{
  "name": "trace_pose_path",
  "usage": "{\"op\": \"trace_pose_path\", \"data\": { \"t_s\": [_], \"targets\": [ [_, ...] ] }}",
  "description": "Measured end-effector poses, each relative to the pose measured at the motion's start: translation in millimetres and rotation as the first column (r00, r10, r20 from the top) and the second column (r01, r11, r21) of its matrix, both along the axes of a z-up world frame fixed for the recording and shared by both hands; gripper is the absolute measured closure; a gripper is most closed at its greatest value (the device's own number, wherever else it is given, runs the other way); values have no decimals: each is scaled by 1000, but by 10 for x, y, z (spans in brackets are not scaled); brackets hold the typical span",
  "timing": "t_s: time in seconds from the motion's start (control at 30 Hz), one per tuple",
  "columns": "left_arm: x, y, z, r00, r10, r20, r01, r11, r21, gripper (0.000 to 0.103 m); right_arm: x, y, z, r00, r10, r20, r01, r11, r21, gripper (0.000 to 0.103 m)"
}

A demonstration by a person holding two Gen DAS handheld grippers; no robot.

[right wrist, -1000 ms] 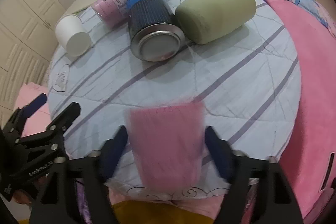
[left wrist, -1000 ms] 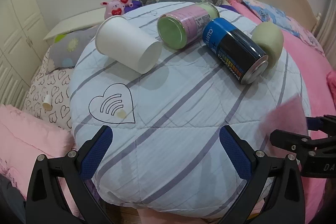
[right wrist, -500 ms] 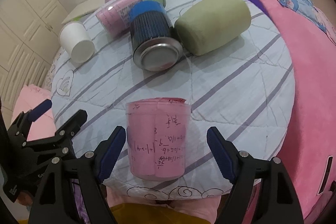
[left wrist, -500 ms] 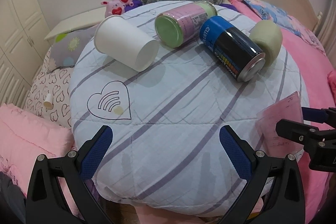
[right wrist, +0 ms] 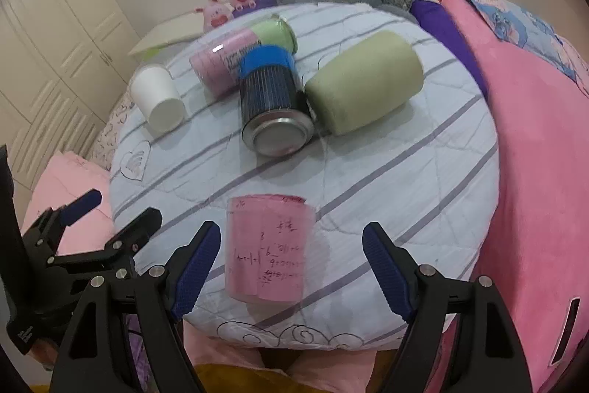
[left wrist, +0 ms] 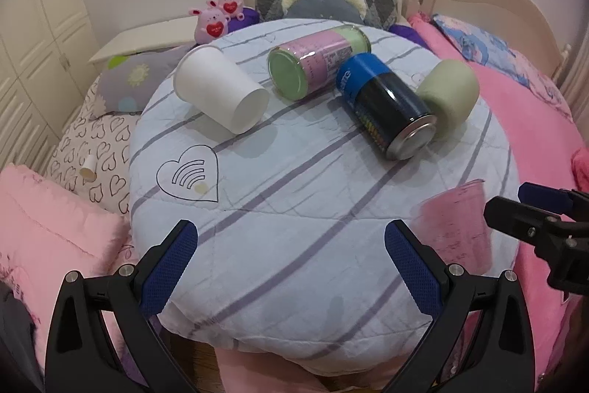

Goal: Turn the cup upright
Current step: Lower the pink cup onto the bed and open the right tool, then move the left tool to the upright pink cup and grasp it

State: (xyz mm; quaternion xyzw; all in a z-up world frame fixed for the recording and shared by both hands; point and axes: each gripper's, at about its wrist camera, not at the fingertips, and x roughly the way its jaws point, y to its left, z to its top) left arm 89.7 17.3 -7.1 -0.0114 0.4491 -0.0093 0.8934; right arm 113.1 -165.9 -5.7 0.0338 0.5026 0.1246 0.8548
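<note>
The pink cup (right wrist: 268, 251) stands upright on the striped desk (right wrist: 405, 179), near of the blue can (right wrist: 274, 115). Right claw (right wrist: 292, 267) gapes wide around it, untouching; left claw (left wrist: 291, 266) gapes wide, empty.

Cushion (right wrist: 423, 172), centre of frame: quilted cloth, matt, stitched seams. Pink cup (right wrist: 268, 253), lower centre: clear glossy plastic with a matt paper lining. White cup (left wrist: 221, 94), upper left: matt paper, smooth. Blue can (left wrist: 386, 105), right of centre: glossy label, bare shiny metal end. Green roll (right wrist: 362, 87), upper right: matt, soft-looking. Finger pads (left wrist: 167, 267), lower frame: blue, rough-textured, on smooth black plastic arms.
</note>
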Motion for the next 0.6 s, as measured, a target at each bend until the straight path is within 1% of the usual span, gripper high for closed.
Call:
{"op": "trace_pose_path", "data": {
  "t_s": [0.07,0.37,0.47,0.6],
  "targets": [
    [-32,-58,33,1000,4,12,-4,1000,-1,0,0,-56,38,1000,6,13,-7,1000,14,22],
    [-165,-407,184,998,-1,62,3,999,-44,0,-5,-322,199,993,33,116,-35,999,22,22],
    [-194,-538,223,997,-1,73,6,998,-61,0,9,-411,216,989,36,145,-38,999,14,22],
    [-211,-696,238,997,5,77,0,998,-63,0,42,-525,205,986,45,161,-51,998,33,22]
  ]
}}
